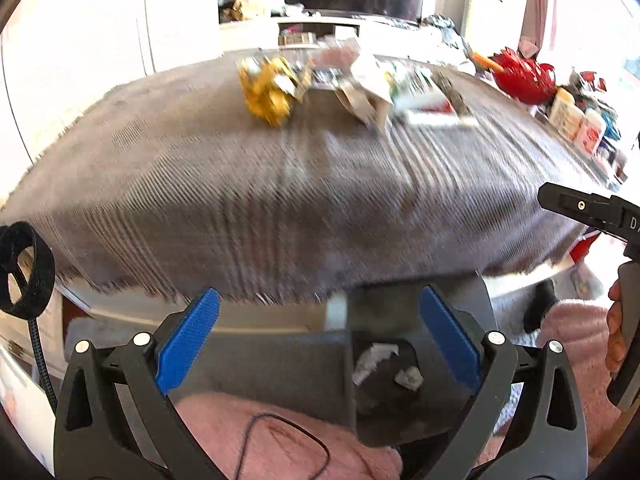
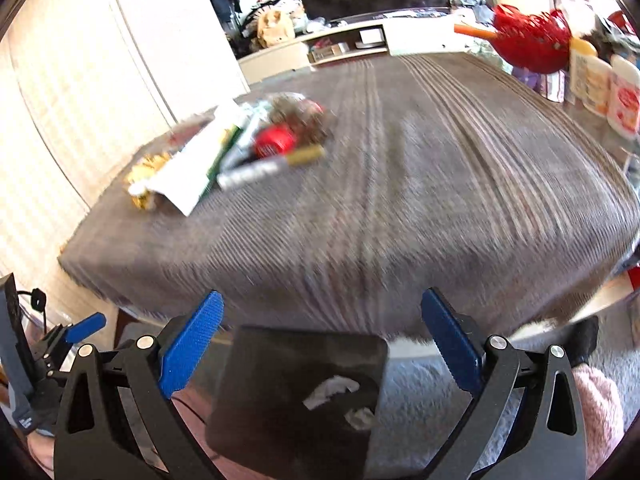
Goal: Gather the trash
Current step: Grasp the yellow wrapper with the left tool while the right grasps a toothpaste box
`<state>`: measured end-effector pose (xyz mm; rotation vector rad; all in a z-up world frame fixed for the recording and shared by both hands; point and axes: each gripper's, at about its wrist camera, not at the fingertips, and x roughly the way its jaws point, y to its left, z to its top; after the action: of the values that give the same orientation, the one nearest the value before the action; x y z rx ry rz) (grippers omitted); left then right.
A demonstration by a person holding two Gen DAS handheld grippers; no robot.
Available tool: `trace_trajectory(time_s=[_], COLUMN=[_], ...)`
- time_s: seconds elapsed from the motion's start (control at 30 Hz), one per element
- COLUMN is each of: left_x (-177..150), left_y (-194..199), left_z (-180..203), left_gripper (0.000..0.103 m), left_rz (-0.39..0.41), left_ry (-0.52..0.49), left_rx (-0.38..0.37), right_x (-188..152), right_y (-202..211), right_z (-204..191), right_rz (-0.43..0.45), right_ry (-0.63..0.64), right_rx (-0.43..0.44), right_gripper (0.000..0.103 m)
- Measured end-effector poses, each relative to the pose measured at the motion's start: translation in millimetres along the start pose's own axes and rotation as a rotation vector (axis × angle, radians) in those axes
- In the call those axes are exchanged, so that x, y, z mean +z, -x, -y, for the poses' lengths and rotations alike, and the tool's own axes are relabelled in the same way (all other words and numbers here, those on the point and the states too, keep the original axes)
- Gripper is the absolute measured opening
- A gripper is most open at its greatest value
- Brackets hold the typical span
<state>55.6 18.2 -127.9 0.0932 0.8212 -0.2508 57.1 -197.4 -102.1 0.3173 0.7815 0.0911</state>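
Note:
A heap of trash lies on the far side of a table under a grey striped cloth (image 1: 280,184): a yellow crumpled wrapper (image 1: 266,88), white paper packets (image 1: 368,80) and a red-labelled wrapper (image 2: 274,142). A dark bin (image 1: 416,364) stands on the floor below the table's near edge, with two crumpled white scraps (image 1: 374,360) inside; it also shows in the right wrist view (image 2: 296,392). My left gripper (image 1: 318,340) is open and empty above the bin. My right gripper (image 2: 320,340) is open and empty above the bin too. Both views are blurred.
A red colander (image 2: 528,36) and several bottles (image 2: 600,80) stand at the table's right edge. A low TV stand (image 2: 348,44) is behind the table. A pink fluffy garment (image 1: 280,436) lies below. A white wall (image 2: 80,100) is at left.

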Motion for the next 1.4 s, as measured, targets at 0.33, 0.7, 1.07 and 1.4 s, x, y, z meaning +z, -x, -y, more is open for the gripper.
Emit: trace_trajectory(time_s=[0.33, 0.7, 1.07, 1.4], left_x=[54, 84, 99, 123], left_y=[3, -9, -29, -61], left_z=[-34, -50, -47, -46], left_gripper=[0.095, 0.095, 0.095, 0.063], left_rz=[0.072, 0.072, 0.070, 0.041], left_ry=[-0.006, -0.028, -0.027, -0.011], left_rx=[0.075, 0.079, 0.026, -0.033], right_x=[63, 99, 90, 87], right_y=[-29, -95, -108, -90], right_z=[-67, -106, -103, -77], right_rz=[0.020, -0.093, -0.094, -0.052], right_ry=[0.071, 0.031, 0.070, 0.066], right_rx=[0.078, 0.125, 0.049, 0.095], right_gripper=[0.100, 0.048, 0.023, 0.011])
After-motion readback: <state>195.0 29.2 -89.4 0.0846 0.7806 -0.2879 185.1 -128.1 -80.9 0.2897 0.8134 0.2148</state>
